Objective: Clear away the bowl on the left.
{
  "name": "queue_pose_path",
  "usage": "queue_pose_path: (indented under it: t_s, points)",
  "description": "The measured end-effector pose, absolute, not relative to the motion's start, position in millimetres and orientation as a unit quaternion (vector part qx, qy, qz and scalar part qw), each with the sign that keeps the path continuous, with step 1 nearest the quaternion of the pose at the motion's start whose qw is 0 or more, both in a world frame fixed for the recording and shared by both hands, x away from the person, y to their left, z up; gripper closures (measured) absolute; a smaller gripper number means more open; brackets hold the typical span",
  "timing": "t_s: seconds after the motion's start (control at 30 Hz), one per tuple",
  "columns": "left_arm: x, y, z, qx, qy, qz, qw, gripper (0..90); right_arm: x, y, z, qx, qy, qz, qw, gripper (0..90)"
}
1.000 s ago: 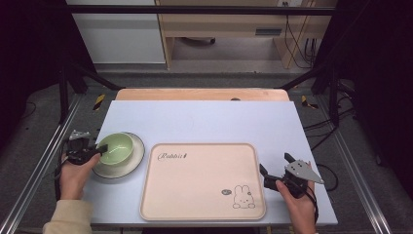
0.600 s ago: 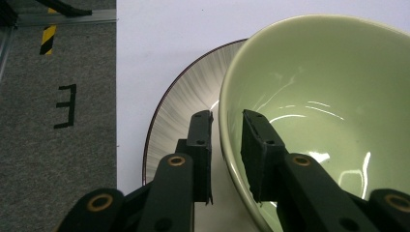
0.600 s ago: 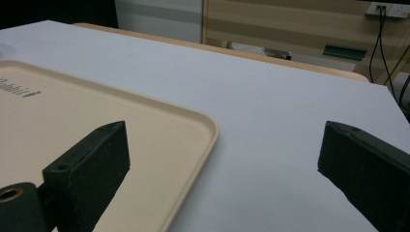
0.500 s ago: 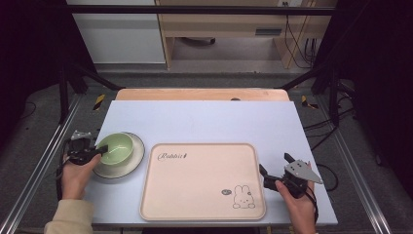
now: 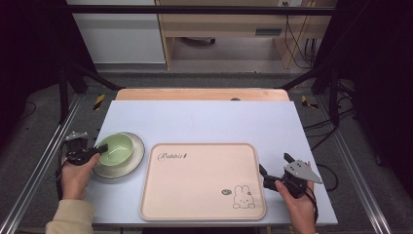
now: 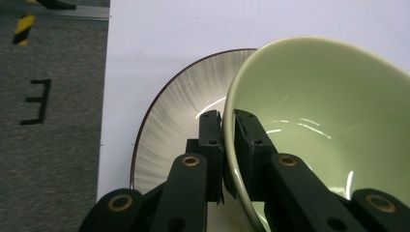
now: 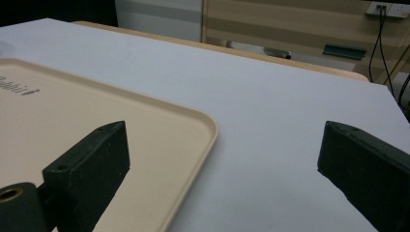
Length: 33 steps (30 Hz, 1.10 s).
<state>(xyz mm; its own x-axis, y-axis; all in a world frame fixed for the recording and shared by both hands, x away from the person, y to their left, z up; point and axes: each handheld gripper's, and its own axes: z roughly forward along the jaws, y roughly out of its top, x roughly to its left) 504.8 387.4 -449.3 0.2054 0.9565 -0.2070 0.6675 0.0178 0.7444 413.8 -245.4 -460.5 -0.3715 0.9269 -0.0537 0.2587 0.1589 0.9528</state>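
One green bowl [image 5: 115,149] sat on one striped plate [image 5: 134,161], left of one rabbit tray [image 5: 202,183]. Left gripper [image 5: 103,147] had just been closing, clamping the bowl's rim. Right gripper [image 5: 273,168] stood wide, grasping nothing, beside the tray.

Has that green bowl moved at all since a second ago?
No. The green bowl sits in the same spot on its plate, left of the tray.
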Motion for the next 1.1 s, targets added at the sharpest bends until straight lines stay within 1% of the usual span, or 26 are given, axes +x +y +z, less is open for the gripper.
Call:
queue_pose_path:
  t_s: [0.27, 0.37, 0.4, 0.6, 0.9, 0.97, 1.1]
  points:
    - [503, 390, -448, 0.669, 0.606, 0.177, 0.392, 82.5, 414, -245, -461, 0.439, 0.677, 0.476, 0.350, 4.6]
    - [503, 393, -449, 0.662, 0.609, 0.163, 0.405, 82.4, 414, -245, -461, 0.440, 0.677, 0.476, 0.350, 4.6]
    - [502, 394, -449, 0.652, 0.613, 0.154, 0.418, 82.4, 414, -245, -461, 0.441, 0.676, 0.476, 0.349, 4.6]
    - [502, 391, -447, 0.654, 0.610, 0.152, 0.420, 81.8, 414, -245, -461, 0.440, 0.677, 0.475, 0.350, 4.6]
    - [501, 370, -433, 0.660, 0.586, 0.146, 0.447, 81.7, 414, -245, -459, 0.438, 0.675, 0.477, 0.353, 4.6]
    - [500, 363, -429, 0.657, 0.581, 0.146, 0.458, 81.4, 414, -245, -459, 0.437, 0.675, 0.479, 0.352, 4.6]
    - [496, 343, -422, 0.670, 0.560, 0.145, 0.465, 81.3, 413, -244, -458, 0.438, 0.674, 0.480, 0.351, 4.5]
